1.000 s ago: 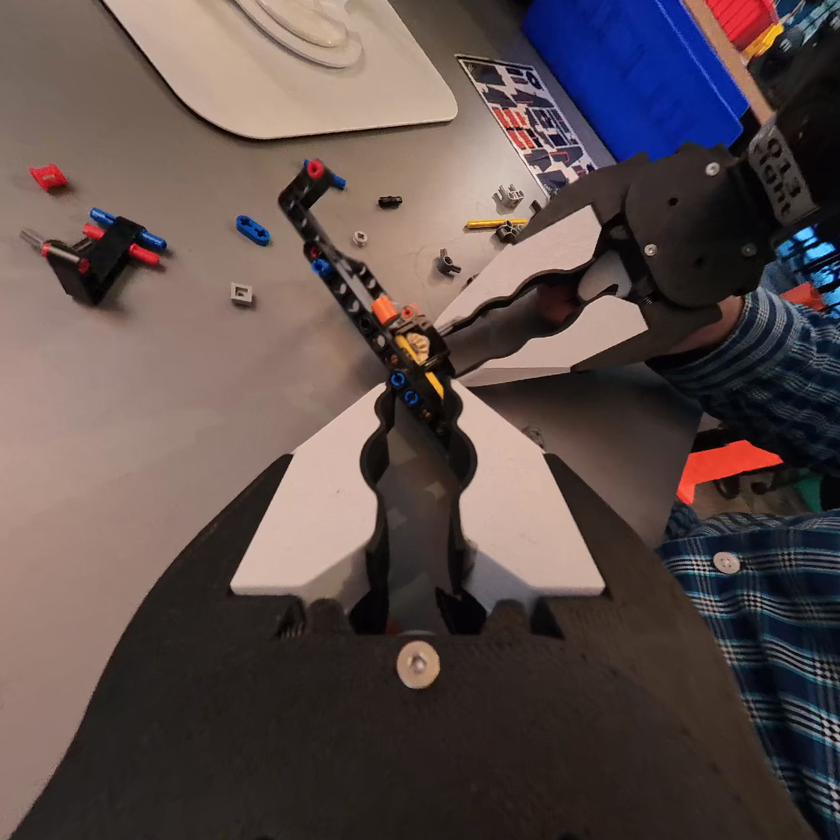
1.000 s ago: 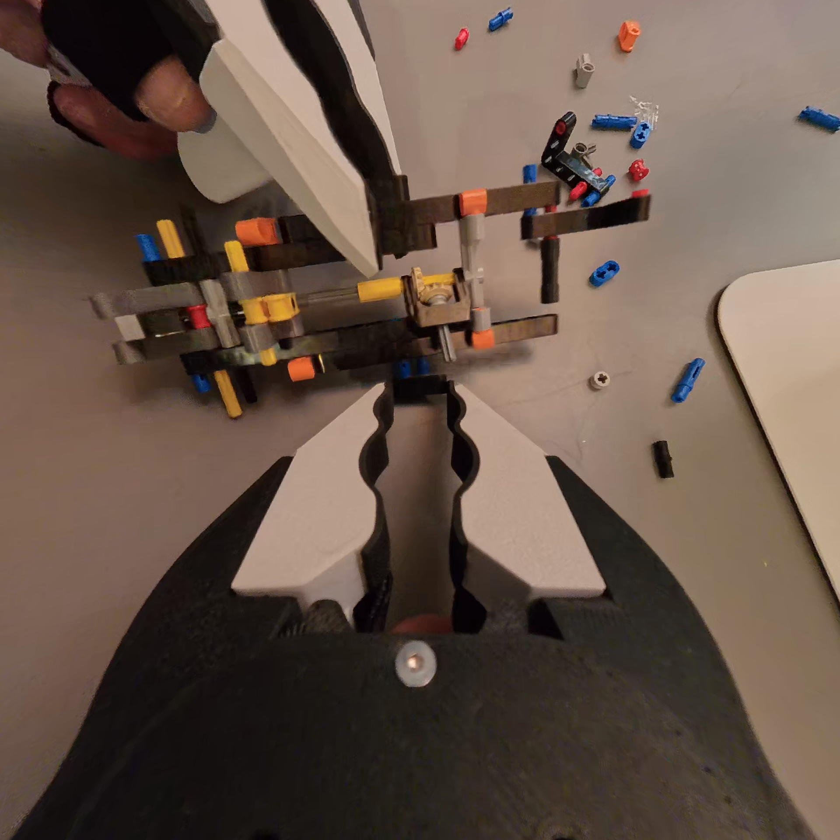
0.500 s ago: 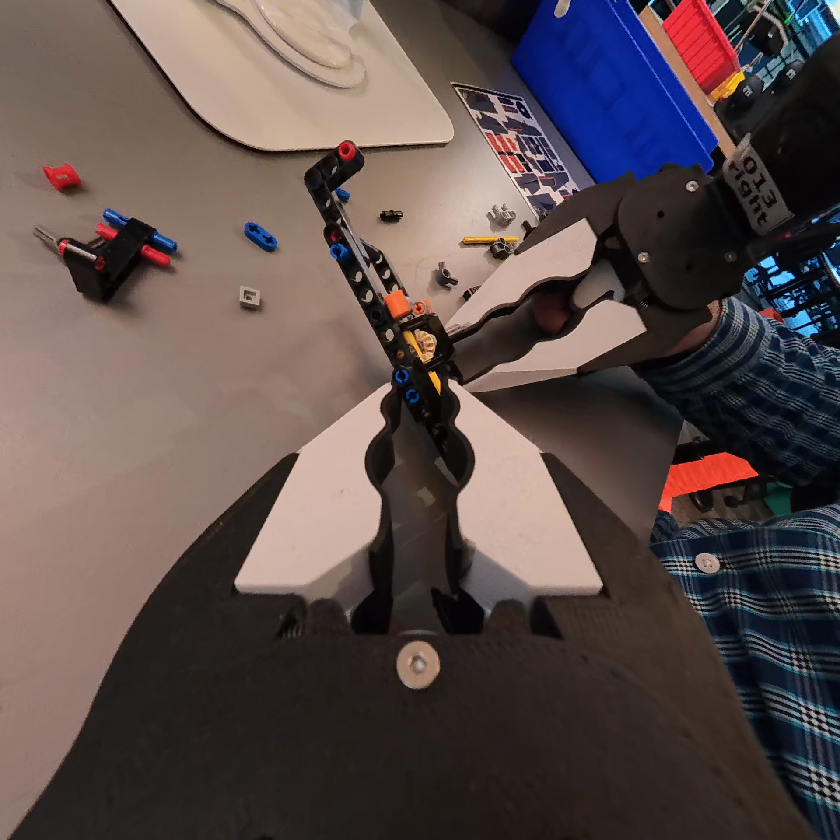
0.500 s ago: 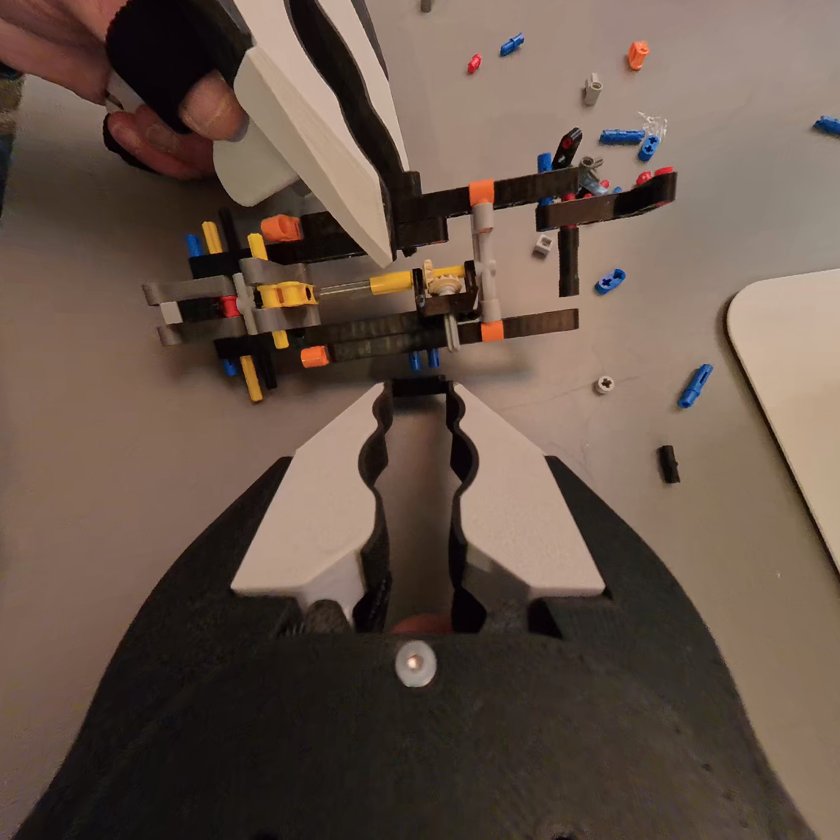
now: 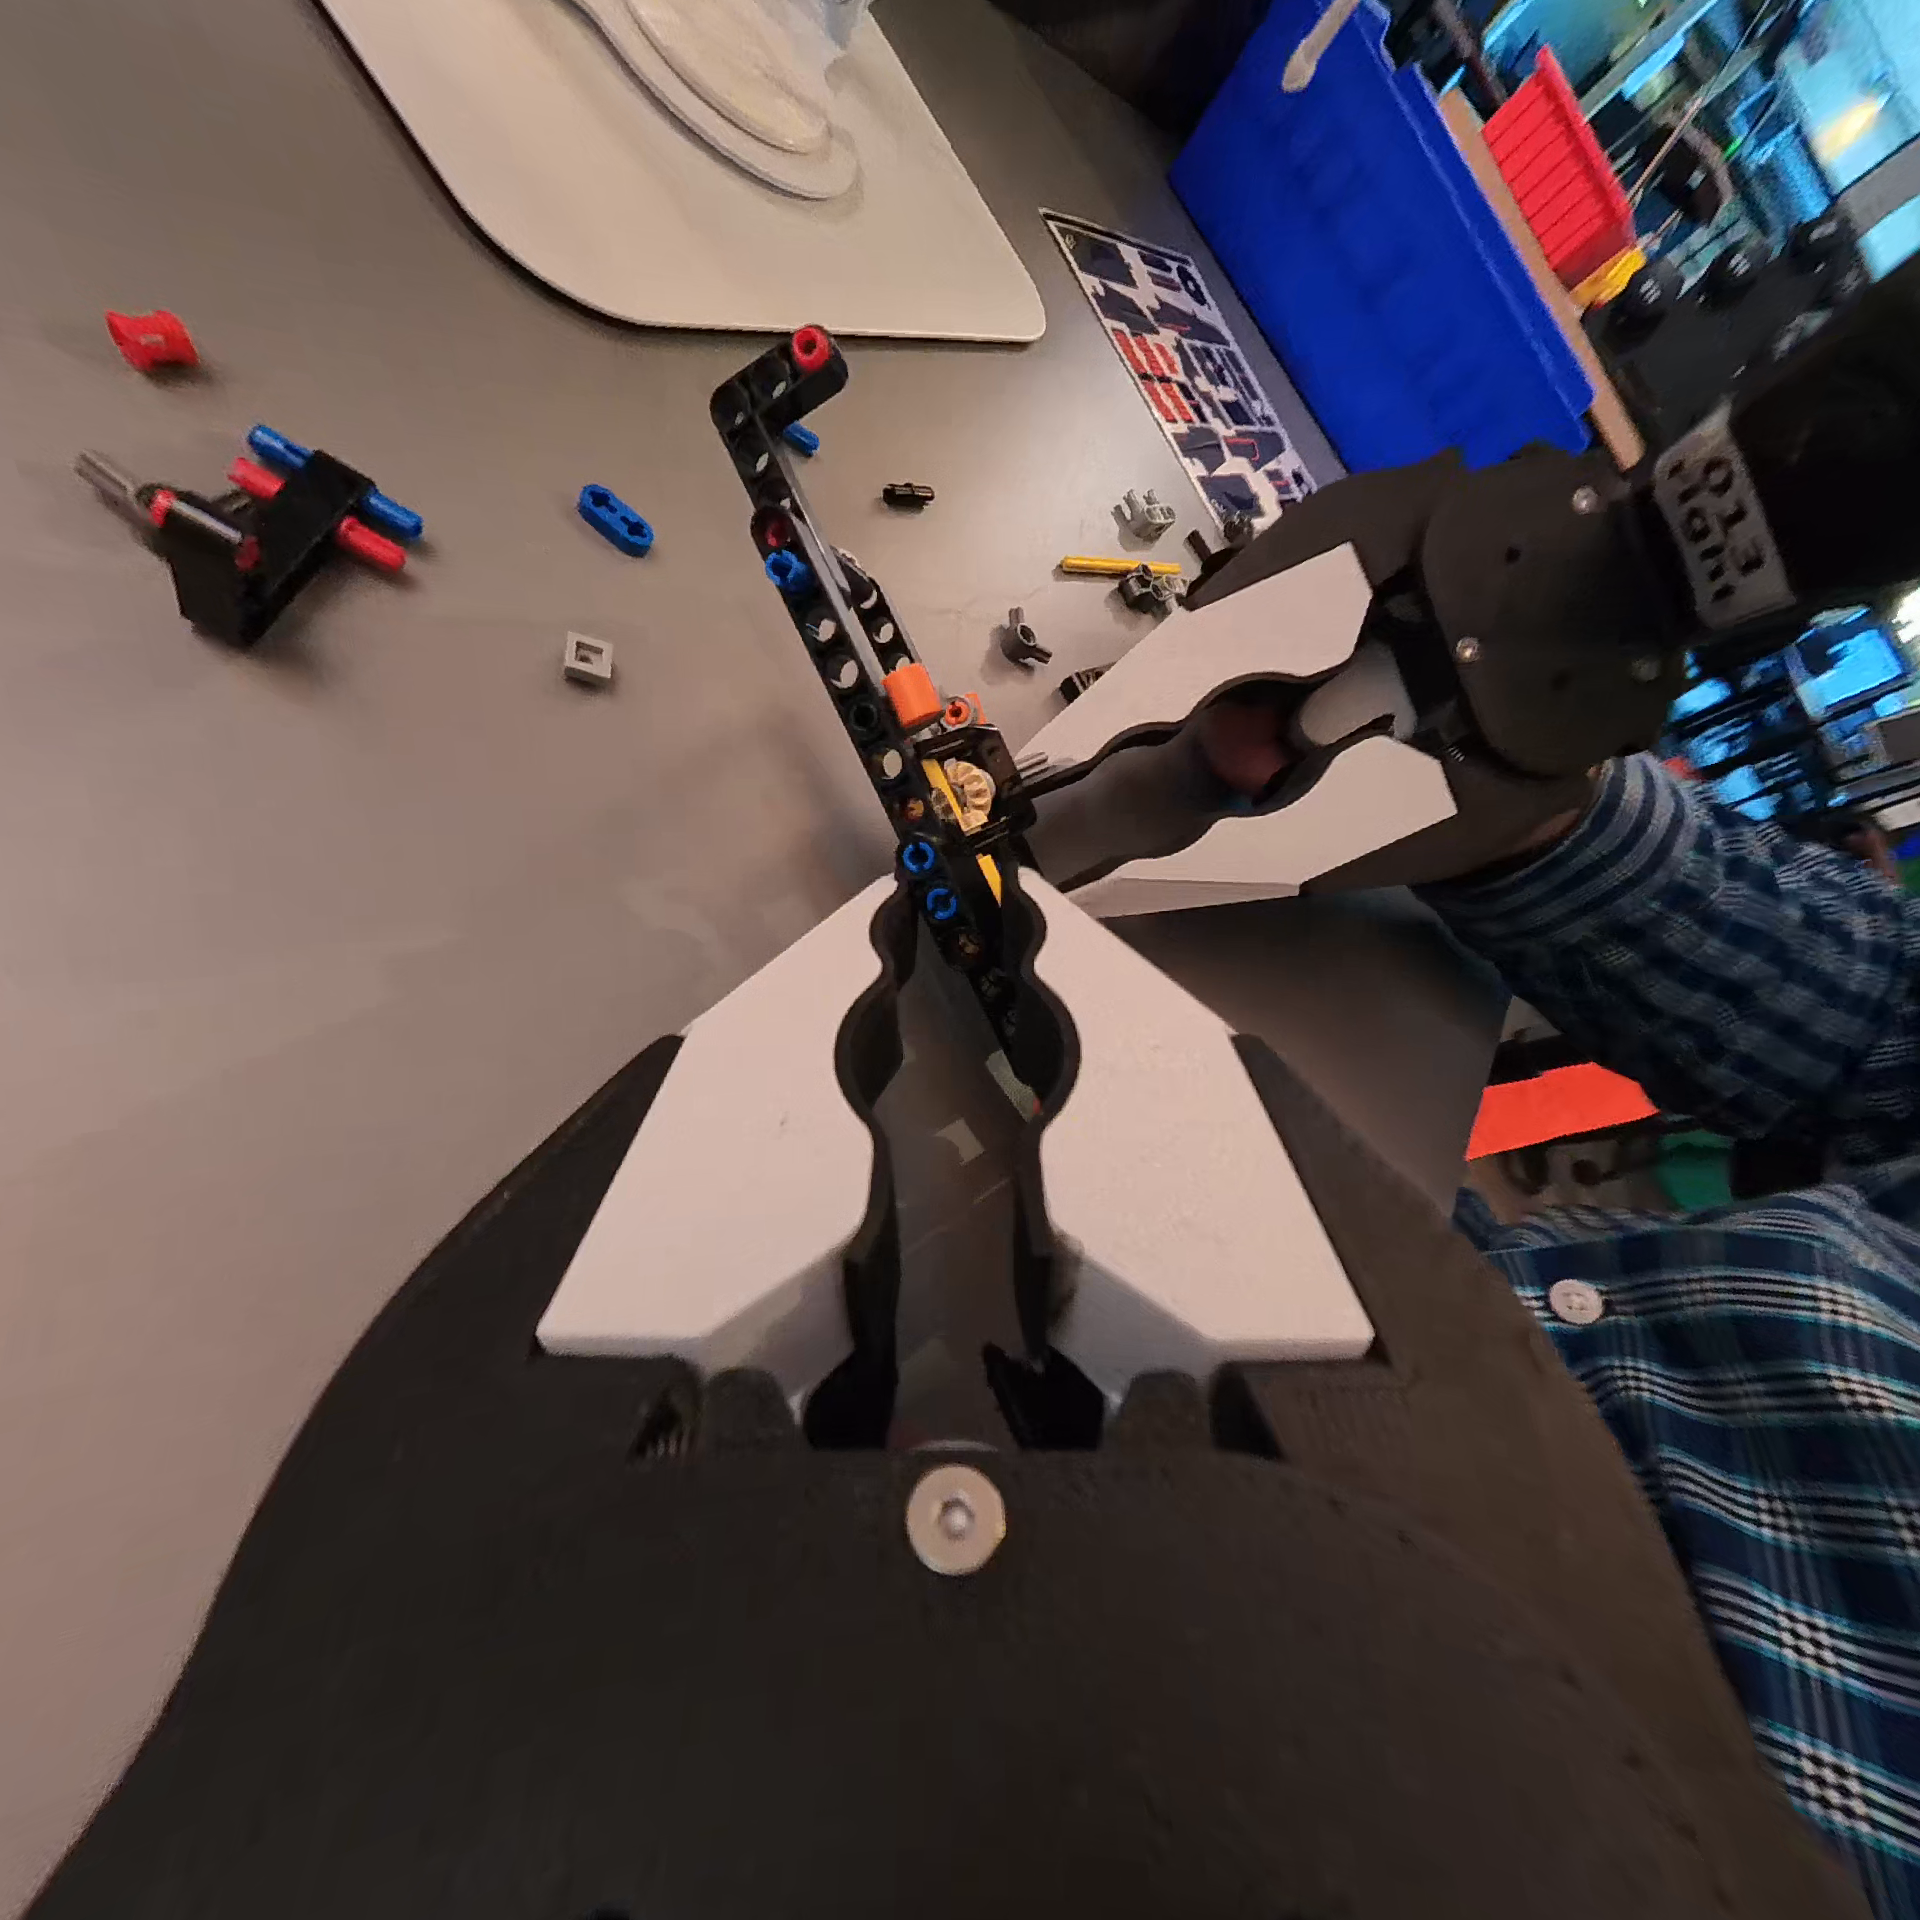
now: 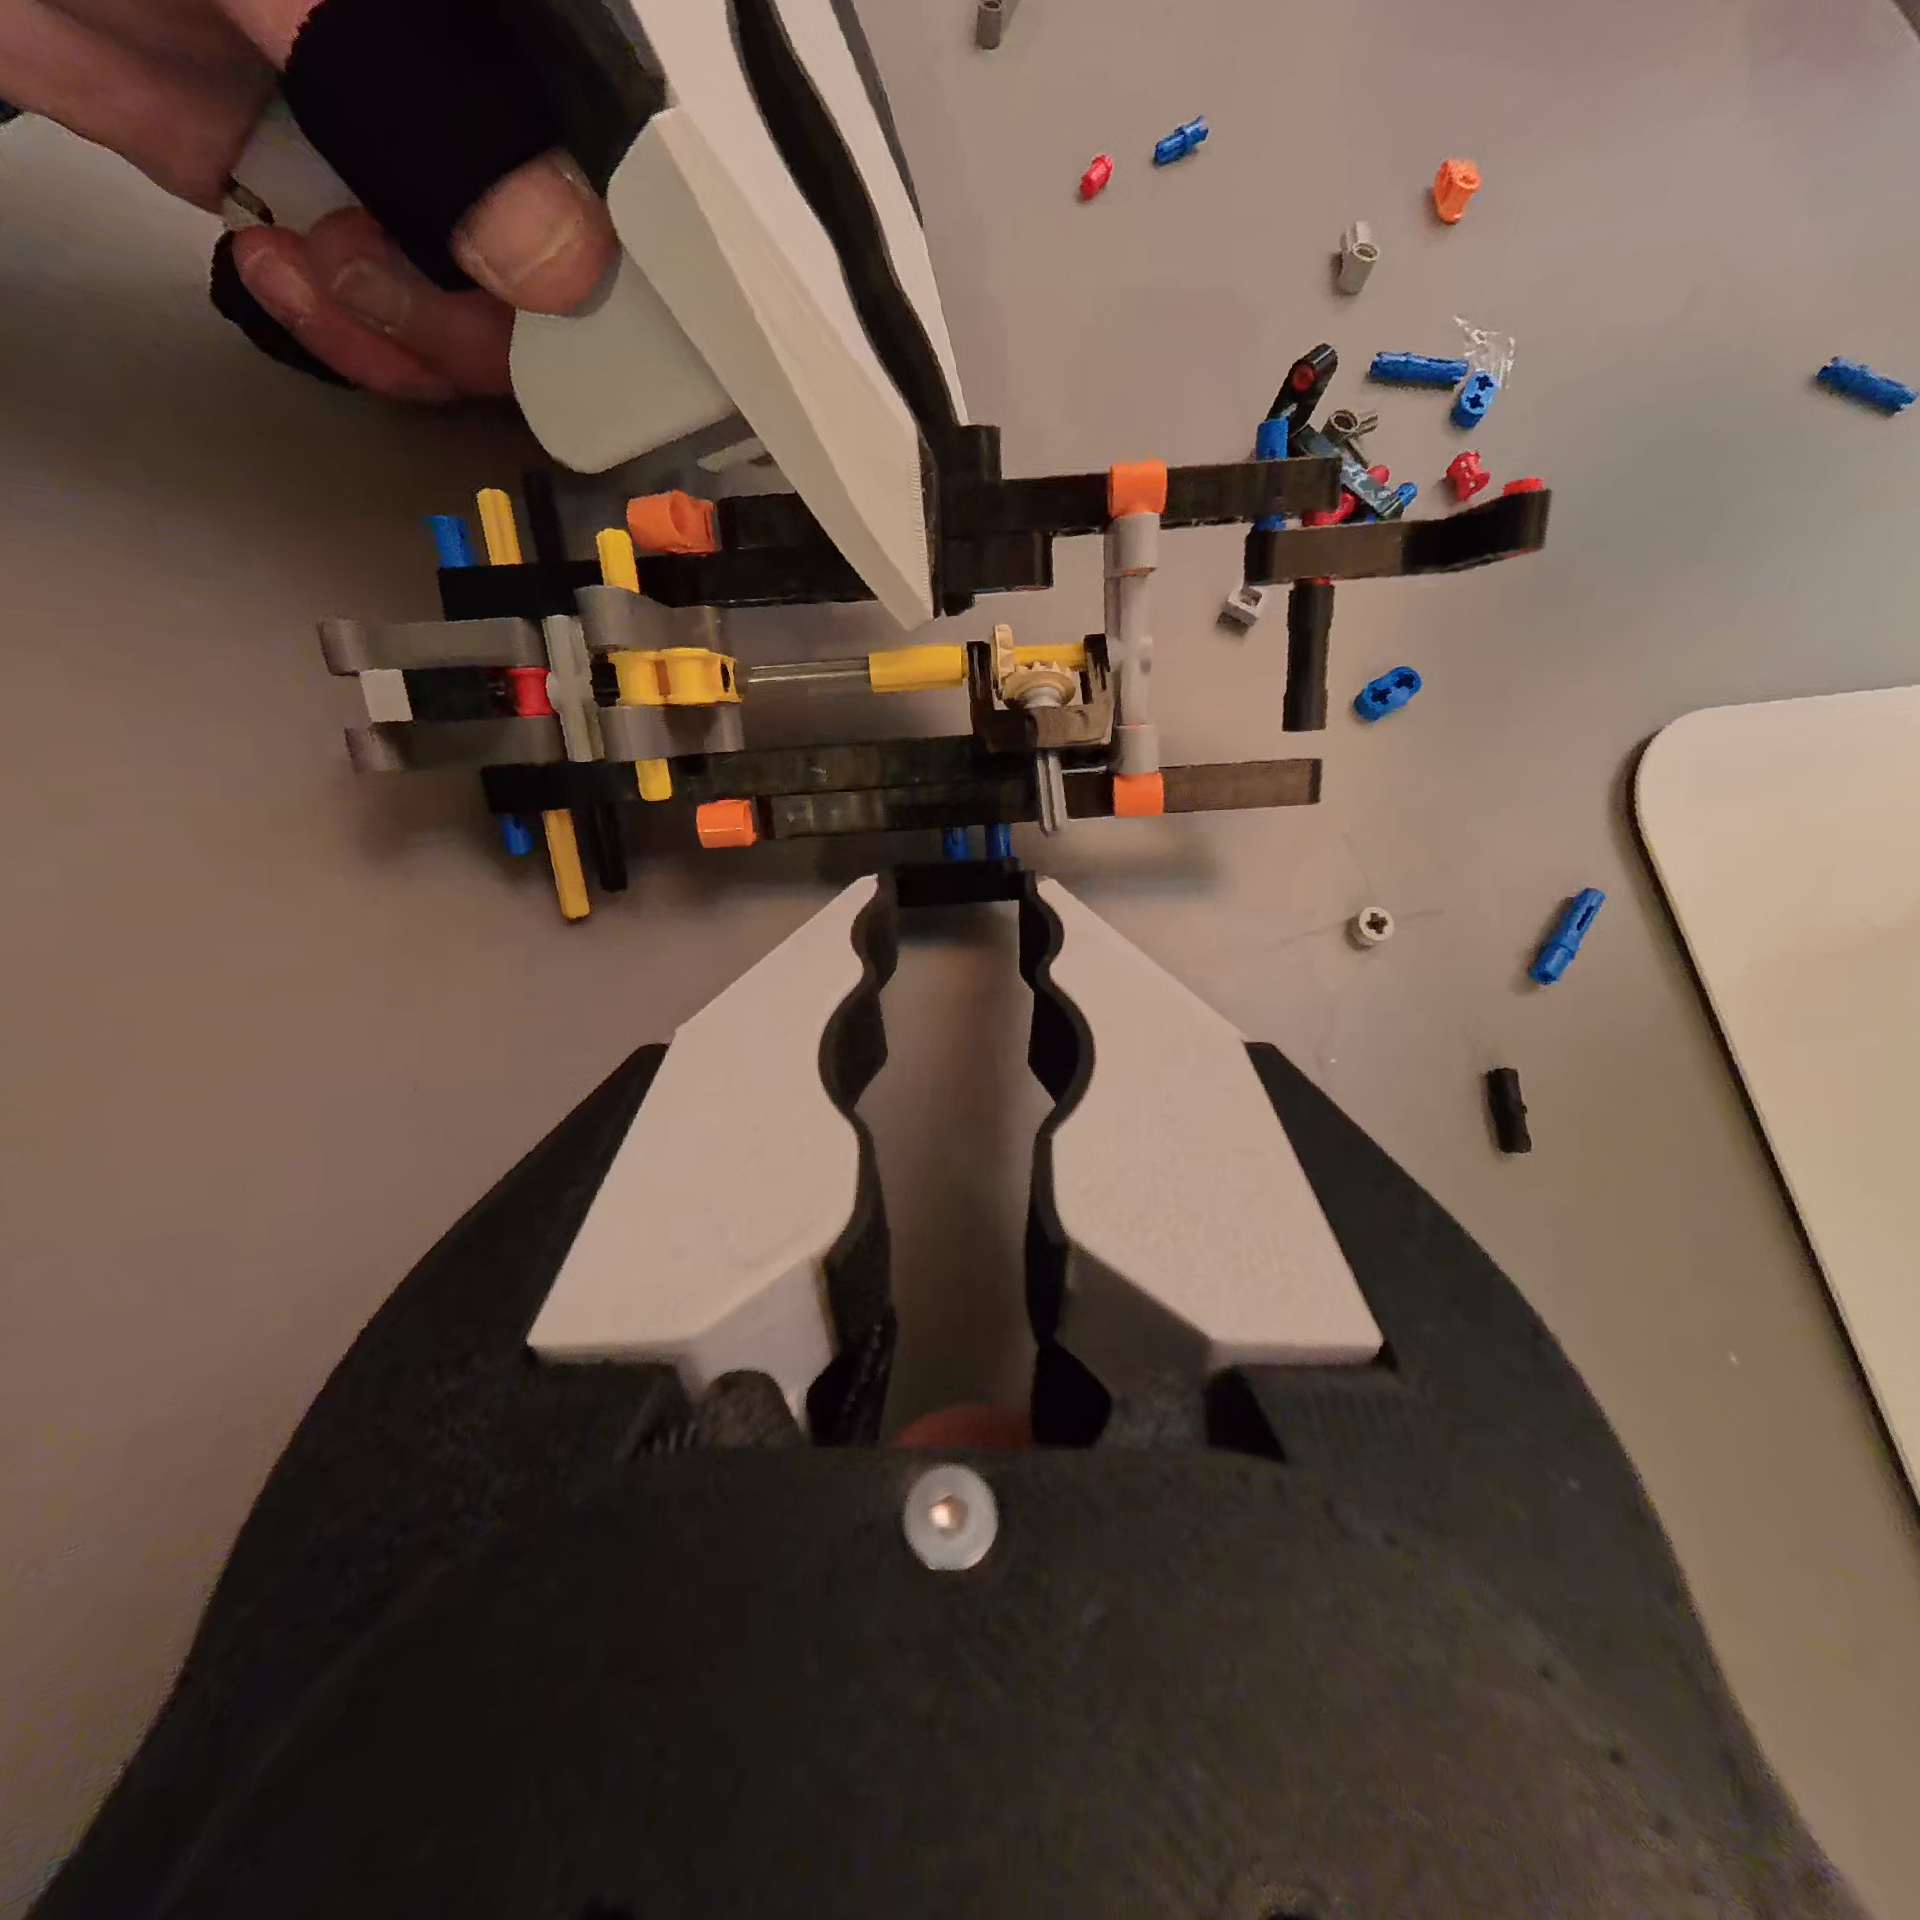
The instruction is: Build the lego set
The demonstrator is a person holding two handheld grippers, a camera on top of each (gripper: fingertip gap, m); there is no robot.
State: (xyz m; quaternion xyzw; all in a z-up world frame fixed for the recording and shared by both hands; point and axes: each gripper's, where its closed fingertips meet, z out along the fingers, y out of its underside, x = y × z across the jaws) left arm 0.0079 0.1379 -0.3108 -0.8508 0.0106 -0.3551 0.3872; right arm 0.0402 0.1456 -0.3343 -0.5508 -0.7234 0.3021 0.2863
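Observation:
The lego assembly is a frame of black beams with yellow, orange, grey and blue parts and a tan gear. My left gripper is shut on one black beam of the assembly and holds it above the grey table. It enters the right wrist view from the top. My right gripper is shut on a small black piece, held right at two blue pins on the assembly's near beam. It shows in the left wrist view at the right.
Loose blue, red, orange and grey pieces lie on the table. A black sub-assembly with red and blue pins lies at the left. A white mat, a sticker sheet and a blue bin are nearby. A plaid sleeve is at the right. Left tips to right tips: about 5 cm.
The assembly has tilted more upright in the left gripper and risen off the table. The right gripper has kept the black piece at the blue pins.

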